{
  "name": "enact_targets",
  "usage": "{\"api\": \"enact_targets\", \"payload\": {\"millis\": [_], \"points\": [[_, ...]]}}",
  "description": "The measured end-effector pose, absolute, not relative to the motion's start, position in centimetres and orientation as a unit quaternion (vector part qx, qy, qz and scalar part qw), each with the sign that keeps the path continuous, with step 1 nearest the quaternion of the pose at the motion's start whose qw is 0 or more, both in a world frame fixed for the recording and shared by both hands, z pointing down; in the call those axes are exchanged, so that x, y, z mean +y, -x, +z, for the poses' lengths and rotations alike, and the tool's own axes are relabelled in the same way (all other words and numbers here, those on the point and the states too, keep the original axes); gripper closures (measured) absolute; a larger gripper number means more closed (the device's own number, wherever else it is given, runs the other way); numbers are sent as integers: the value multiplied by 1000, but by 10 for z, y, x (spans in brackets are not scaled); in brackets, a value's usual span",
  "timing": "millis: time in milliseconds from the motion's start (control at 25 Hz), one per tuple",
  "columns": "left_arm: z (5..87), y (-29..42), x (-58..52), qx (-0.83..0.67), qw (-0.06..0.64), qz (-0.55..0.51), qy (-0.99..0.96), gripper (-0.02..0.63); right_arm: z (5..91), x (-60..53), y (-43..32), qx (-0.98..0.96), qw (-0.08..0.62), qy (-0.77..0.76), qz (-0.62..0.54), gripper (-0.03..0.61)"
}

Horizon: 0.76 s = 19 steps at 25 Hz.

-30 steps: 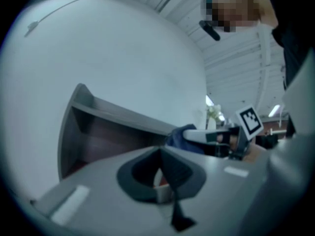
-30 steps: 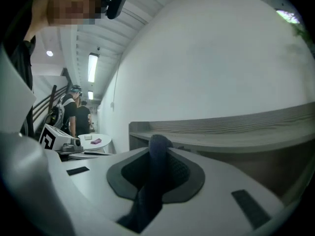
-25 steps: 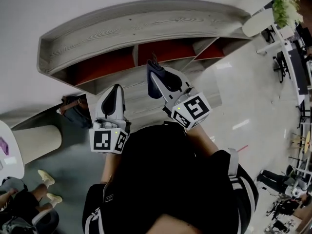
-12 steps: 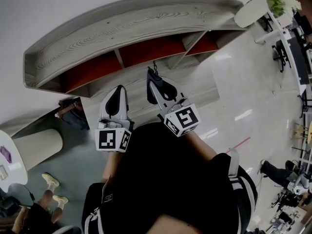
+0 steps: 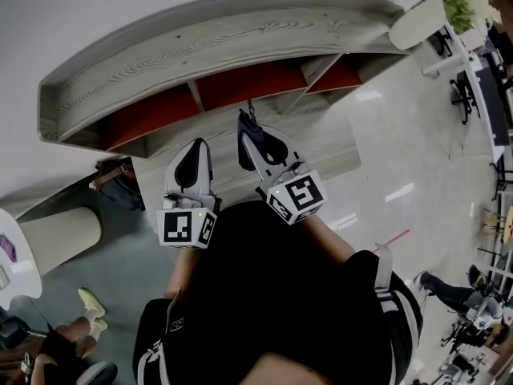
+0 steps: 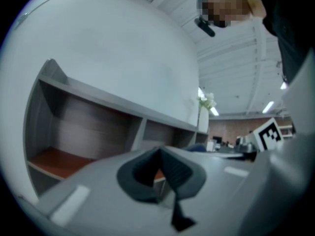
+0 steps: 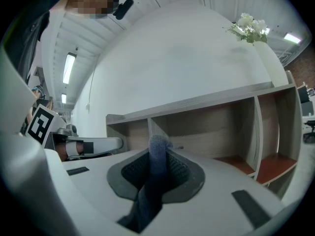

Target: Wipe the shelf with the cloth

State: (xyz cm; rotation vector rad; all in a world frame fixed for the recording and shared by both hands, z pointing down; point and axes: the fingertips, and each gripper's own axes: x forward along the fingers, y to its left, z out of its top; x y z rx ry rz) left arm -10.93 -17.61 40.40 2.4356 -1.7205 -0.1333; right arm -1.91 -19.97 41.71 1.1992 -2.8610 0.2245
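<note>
**While clamped in the right gripper (image 7: 158, 149), cloth (image 7: 155, 178) aims at shelf (image 7: 211, 122)**

Cloth long axis runs along the jaws, which are pressed onto it. Its tip pokes out far, toward the shelf front, and its tail hangs near. Left gripper (image 6: 160, 155) sits just left, jaws together, nothing between.

A plain white wall (image 5: 120, 14) stands ahead; pale glossy floor (image 5: 409, 135) spreads right toward desks and chairs (image 5: 481, 103). A leafy plant (image 5: 466, 2) tops a white stand (image 5: 417, 24). Strip lights (image 7: 69, 68) line the ceiling.
</note>
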Motion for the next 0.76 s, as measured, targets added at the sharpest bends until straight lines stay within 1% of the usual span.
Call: {"api": "enact_targets", "payload": {"millis": [760], "points": [[404, 107, -174, -572, 80, -48, -815, 609, 413, -198, 18, -919, 16, -388, 69, 531]]}}
